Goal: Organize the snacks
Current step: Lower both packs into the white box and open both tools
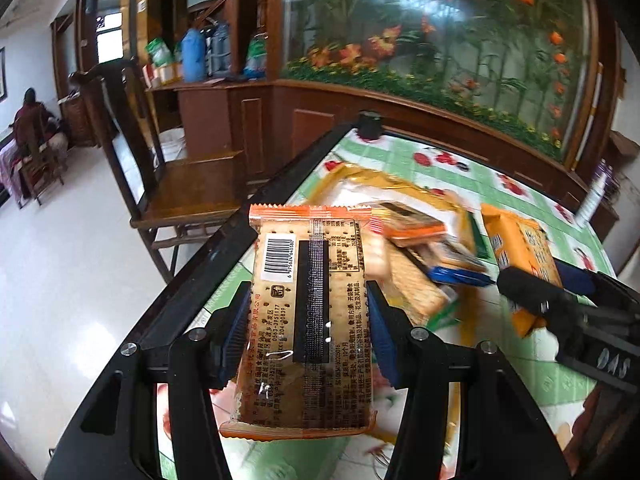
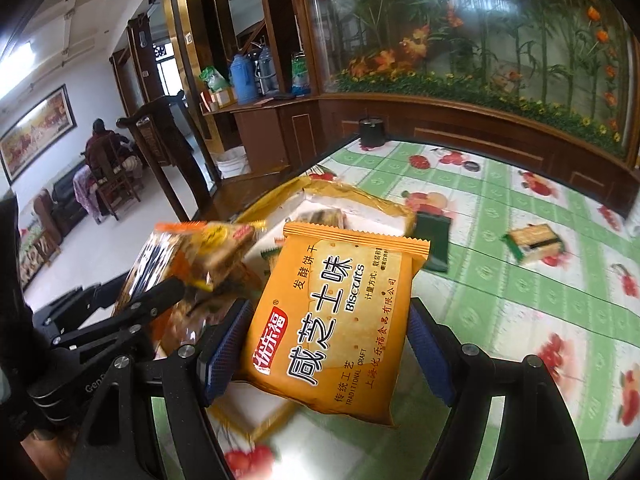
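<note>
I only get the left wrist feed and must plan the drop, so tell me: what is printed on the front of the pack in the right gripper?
Observer: The right gripper is shut on a yellow biscuit pack; its front reads "Biscuits" and "Traditional Craft", with large Chinese characters.
Operator: Any loose snacks on the table that I miss?
Observer: Yes, a small green-edged cracker pack lies alone on the tablecloth, right of the yellow tray.
Operator: Anything else near the tray?
Observer: A dark green packet lies by the tray's right side; whether it touches the tray is unclear.
</note>
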Demonstrator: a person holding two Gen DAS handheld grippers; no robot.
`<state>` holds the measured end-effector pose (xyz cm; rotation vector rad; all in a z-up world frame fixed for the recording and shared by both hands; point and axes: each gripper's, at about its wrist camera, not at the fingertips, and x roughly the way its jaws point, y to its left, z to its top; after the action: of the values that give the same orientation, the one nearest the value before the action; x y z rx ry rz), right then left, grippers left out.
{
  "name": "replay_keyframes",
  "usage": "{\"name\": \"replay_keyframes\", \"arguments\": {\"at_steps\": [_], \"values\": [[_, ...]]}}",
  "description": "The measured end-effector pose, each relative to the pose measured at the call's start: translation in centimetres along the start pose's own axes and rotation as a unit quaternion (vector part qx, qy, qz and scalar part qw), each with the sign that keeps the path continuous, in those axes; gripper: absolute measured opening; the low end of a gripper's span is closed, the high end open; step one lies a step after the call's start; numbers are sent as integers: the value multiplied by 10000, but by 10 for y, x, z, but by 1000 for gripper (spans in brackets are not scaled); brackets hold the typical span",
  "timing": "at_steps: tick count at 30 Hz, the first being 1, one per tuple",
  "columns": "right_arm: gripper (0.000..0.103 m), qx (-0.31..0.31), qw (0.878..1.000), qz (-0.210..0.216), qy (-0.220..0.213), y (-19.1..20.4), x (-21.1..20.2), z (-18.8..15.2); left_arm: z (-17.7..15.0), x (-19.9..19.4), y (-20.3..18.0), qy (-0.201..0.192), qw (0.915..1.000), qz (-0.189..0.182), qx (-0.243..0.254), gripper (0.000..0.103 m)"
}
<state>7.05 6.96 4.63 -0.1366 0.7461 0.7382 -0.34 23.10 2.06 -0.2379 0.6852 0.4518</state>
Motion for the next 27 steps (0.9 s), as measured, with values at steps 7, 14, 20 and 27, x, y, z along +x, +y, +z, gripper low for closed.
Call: {"name": "replay_keyframes", "arguments": {"at_steps": [7,14,20,27], "values": [[78,416,9981,422,186,-11,59,29,5,16,-16,77,9998,6,160,53],[79,499,9964,578,381,-6,103,43,9,28,-22,326,9989,-278,194,86],[79,696,9940,714,453,-17,108,38,13,13,-23,180,9996,-55,233,86],[85,1155,9916,564,112,-63,66,27,21,-8,-42,-66,9991,-160,395,87]]}}
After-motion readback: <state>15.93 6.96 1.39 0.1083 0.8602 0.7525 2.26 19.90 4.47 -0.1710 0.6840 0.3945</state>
